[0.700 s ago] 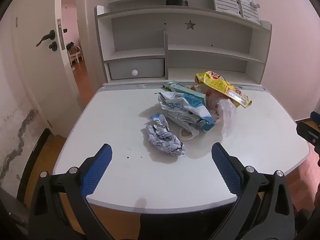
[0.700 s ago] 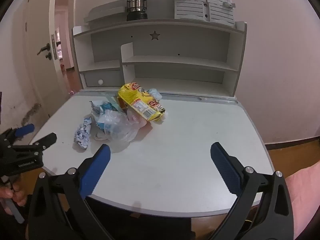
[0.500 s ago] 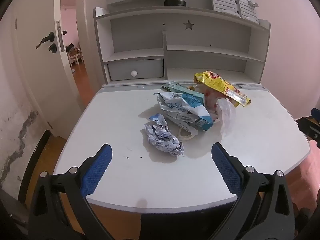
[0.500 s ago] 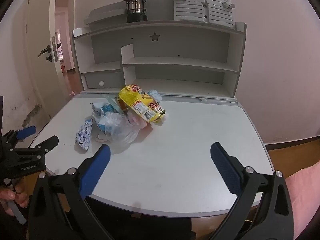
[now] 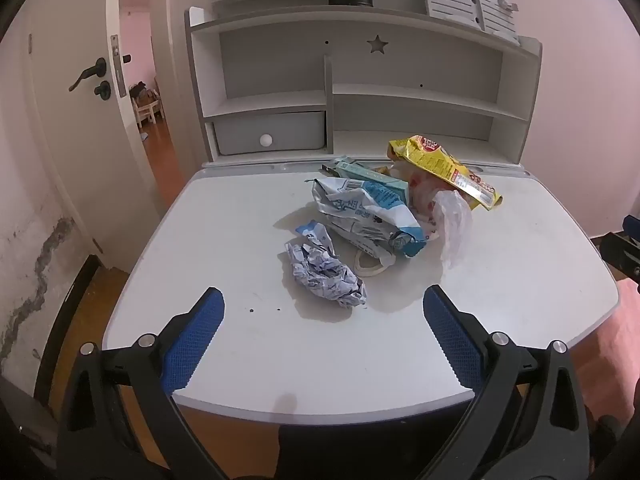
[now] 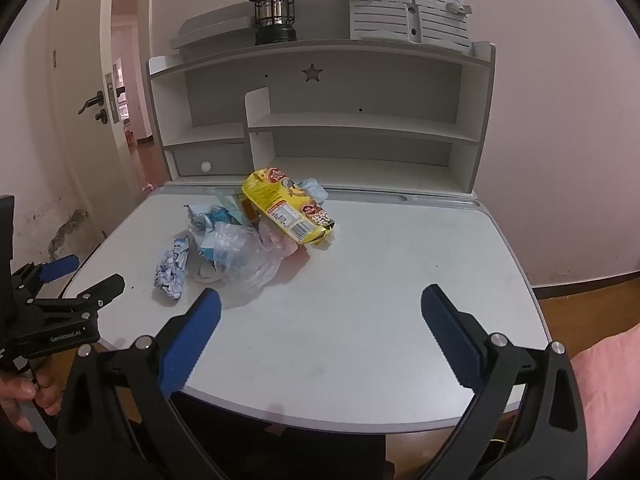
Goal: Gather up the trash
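Where the trash lies, near the far middle of the white desk [image 5: 520,280], it makes one small heap. A crumpled paper ball [image 5: 325,272] sits closest to the near edge. Just behind it lies a blue and white wrapper [image 5: 368,216], touching a clear plastic bag [image 5: 452,220]. A yellow snack bag [image 5: 444,168] rests on the far side of the heap, tilted up on the other things.

Both tongs are held wide and hold nothing. The left gripper [image 5: 323,332] hangs over the near edge, facing the paper ball. The right gripper [image 6: 320,332] hangs over the near right part of the desk, well apart from the heap.

Behind the desk stands a white shelf unit [image 6: 360,120] with a star cut-out and a small drawer [image 5: 268,134]. A black lantern [image 6: 274,12] stands on top. To the left a door [image 5: 76,100] stands open. The right half of the desk top is bare, with wood floor [image 6: 580,300] past its right edge.
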{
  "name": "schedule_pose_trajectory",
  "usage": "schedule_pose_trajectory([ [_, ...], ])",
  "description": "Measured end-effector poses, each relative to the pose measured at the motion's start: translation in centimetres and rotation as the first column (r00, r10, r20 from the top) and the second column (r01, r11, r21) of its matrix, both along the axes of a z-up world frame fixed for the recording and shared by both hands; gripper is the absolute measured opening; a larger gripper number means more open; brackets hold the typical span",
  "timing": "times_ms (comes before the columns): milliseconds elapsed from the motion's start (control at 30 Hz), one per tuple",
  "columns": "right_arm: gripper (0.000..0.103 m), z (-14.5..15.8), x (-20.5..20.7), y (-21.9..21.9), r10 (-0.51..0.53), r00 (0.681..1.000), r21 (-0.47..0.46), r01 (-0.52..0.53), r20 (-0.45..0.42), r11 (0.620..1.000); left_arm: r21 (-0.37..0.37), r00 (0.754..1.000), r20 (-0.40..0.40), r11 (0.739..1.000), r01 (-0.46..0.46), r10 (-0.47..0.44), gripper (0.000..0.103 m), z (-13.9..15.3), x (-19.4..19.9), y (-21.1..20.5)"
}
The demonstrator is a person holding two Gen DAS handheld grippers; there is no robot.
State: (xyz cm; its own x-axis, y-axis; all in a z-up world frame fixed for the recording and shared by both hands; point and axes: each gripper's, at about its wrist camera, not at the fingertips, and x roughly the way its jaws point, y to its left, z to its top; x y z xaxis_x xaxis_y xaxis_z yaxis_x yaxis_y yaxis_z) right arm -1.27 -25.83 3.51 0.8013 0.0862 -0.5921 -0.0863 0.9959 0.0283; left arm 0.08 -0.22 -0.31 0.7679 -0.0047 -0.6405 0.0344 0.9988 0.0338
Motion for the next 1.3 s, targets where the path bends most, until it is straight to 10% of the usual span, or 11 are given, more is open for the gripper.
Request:
schedule_pose_trajectory([
  [1300,0.097,0.29,-0.25,0.1,0.002,1.0,-0.003,-0.002,-0.001,1.0,-0.003,1.0,-0.003,1.0,-0.001,0.001,0.097,-0.11,-0.03,-0.04],
])
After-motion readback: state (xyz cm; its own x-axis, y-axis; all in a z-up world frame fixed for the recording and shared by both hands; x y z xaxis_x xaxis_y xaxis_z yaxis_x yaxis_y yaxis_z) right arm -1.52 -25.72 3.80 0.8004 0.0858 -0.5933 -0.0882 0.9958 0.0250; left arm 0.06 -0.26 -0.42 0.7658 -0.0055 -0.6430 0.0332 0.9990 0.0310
